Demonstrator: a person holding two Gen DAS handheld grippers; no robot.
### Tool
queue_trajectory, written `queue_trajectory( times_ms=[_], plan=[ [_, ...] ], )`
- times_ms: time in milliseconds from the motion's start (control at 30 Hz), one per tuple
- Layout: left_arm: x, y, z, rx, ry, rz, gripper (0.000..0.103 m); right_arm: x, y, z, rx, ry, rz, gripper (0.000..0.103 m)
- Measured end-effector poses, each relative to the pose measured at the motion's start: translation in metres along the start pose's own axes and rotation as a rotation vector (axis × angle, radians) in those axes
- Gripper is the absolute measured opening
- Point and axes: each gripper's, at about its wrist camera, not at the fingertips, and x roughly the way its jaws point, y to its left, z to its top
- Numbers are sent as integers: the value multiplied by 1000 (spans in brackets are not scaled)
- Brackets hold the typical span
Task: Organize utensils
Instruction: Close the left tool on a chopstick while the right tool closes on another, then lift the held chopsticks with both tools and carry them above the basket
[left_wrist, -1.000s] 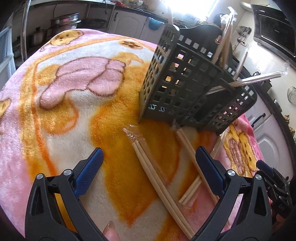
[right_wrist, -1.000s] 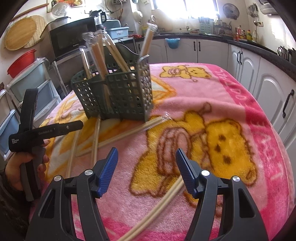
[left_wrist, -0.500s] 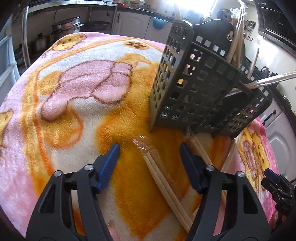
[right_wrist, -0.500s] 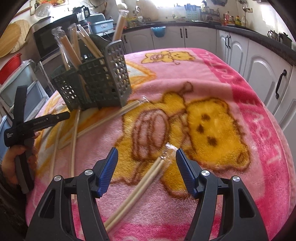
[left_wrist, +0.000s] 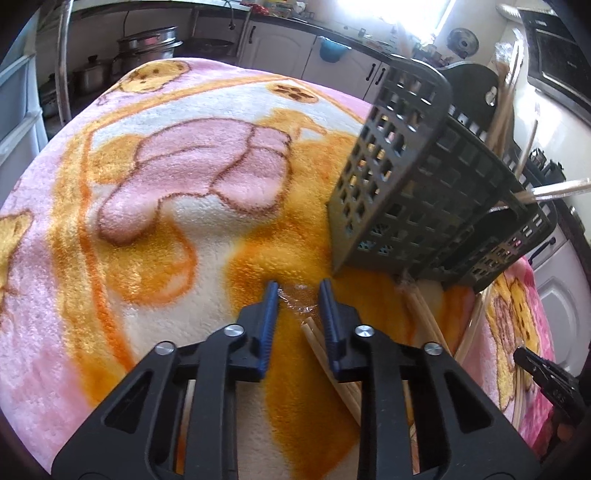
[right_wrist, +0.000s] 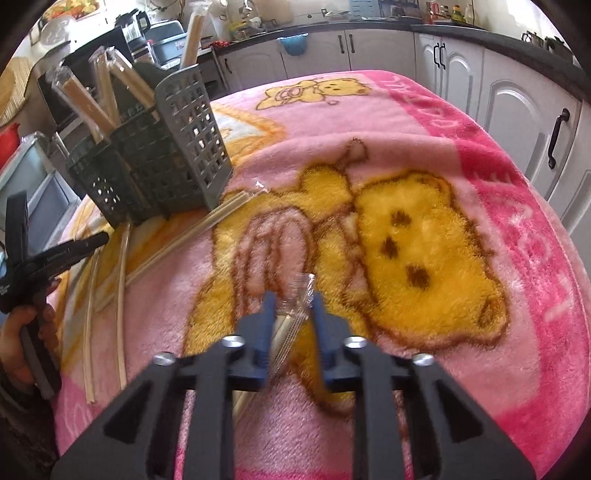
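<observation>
Two claws work over a worktop covered by a plush bear-print blanket (right_wrist: 424, 155). The left claw (left_wrist: 298, 291) points down at the orange patch of the blanket, its blue pads (left_wrist: 271, 306) closing around the crinkled clear tip of a wrapped chopstick pair (left_wrist: 314, 332) that lies on the blanket and runs back under the claw; whether the pads already press on the wrapper I cannot tell. Just beyond it stands the grey slotted utensil caddy (left_wrist: 413, 192), with several wrapped chopsticks leaning out of its far compartments. More wrapped pairs (left_wrist: 424, 317) lie on the blanket at the caddy's foot, to the right of the left claw.

The right claw (right_wrist: 293, 306) is closing on another wrapped chopstick pair (right_wrist: 291, 325) lying on the pink part of the blanket beside the yellow bear; the sticks sit between the pads and the clear wrapper end pokes out ahead of them. From this side the caddy (right_wrist: 162, 158) stands at upper left, well apart from the right claw, with loose pairs (right_wrist: 122, 295) spread on the blanket below it. A hand (right_wrist: 22, 332) at the left edge grips the left tool's handle.
</observation>
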Motion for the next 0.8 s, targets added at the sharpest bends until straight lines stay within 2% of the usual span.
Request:
queue_trajectory(
  times_ms=[167,433,800],
  plan=[
    [-3,11,1,-43,0,-46,4,-5,3,4,-2,-22,31,7],
    [-32,6,-1,-53,-57,-128,3,-31,28,15,-71,-114,116,6],
    [-90,-28,5,25,-172,-200,2,-75,71,36,-185,-251,194,5]
  ],
)
